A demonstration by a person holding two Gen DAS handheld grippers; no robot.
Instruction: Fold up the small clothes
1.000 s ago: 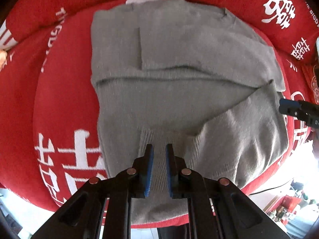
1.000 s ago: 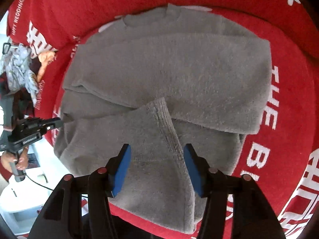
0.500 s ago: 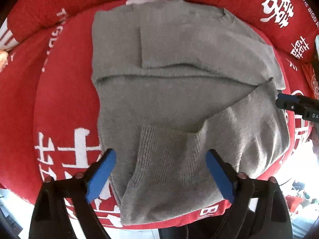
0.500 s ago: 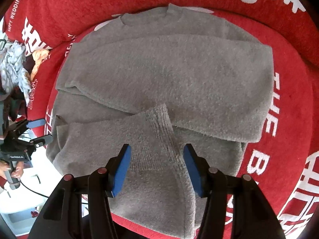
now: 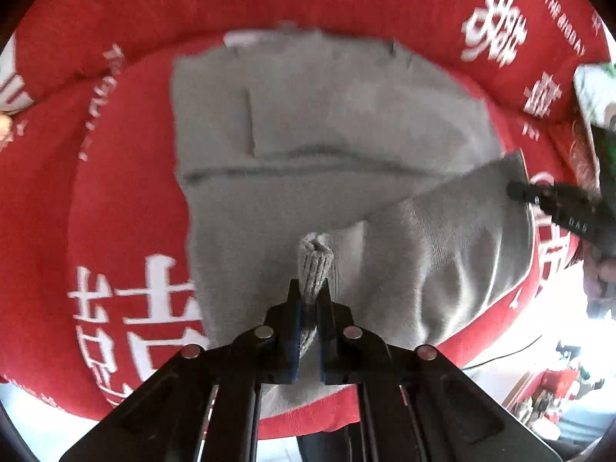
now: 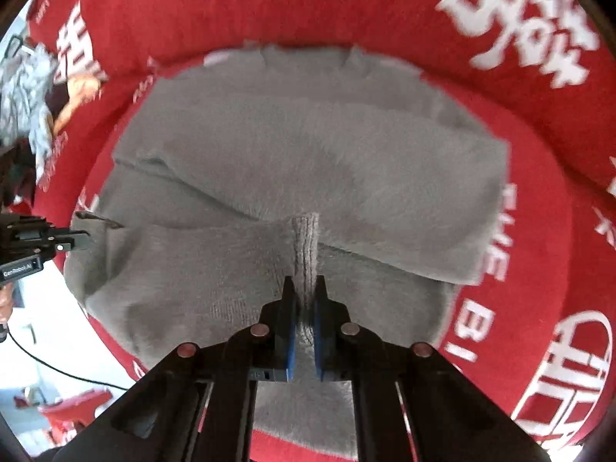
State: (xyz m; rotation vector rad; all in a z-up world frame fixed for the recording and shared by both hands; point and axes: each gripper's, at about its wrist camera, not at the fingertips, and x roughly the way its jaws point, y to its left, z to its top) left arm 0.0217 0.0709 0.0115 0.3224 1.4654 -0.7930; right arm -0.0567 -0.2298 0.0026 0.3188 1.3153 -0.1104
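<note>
A grey sweater [image 5: 331,146] lies partly folded on a red cloth [image 5: 127,208] printed with white characters. The left gripper [image 5: 310,300] has just closed its jaws and pinches a ribbed edge of the sweater, bunched up between its blue pads [image 5: 295,331]. The right gripper [image 6: 304,300] has likewise just closed on a ribbed fold [image 6: 306,246] of the same sweater. Each gripper shows at the edge of the other's view.

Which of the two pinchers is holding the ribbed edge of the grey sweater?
Both. The left gripper pinches a bunched ribbed cuff; the right gripper clamps a ribbed band further along the grey sweater. Both have just closed.
</note>
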